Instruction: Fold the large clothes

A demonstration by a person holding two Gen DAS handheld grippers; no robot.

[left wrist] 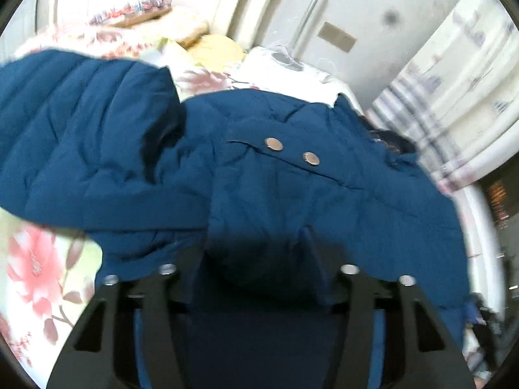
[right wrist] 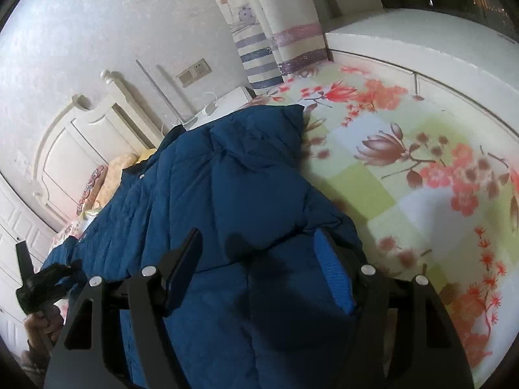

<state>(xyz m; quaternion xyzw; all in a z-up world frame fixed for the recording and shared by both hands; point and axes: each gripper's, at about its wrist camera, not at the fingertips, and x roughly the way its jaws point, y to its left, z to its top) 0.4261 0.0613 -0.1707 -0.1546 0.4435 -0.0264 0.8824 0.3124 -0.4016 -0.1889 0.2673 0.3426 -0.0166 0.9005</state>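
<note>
A dark blue padded jacket (left wrist: 292, 194) lies spread on a floral bed sheet (left wrist: 35, 269); two metal snaps (left wrist: 274, 144) show on a flap. My left gripper (left wrist: 256, 259) is buried in the jacket, with a bulge of fabric pinched between its jaws and the fingertips hidden under the cloth. In the right wrist view the jacket (right wrist: 227, 178) runs from the near edge toward the headboard. My right gripper (right wrist: 259, 259) hovers over it, its blue-padded fingers (right wrist: 334, 275) wide apart and pressing on nothing.
The floral sheet (right wrist: 421, 162) stretches bare to the right of the jacket. Pillows (left wrist: 191, 29) and a white headboard (right wrist: 74, 149) stand at the bed's head. A striped curtain (right wrist: 275, 32) hangs by the wall. A hand (right wrist: 42, 324) holds a black tool at the left.
</note>
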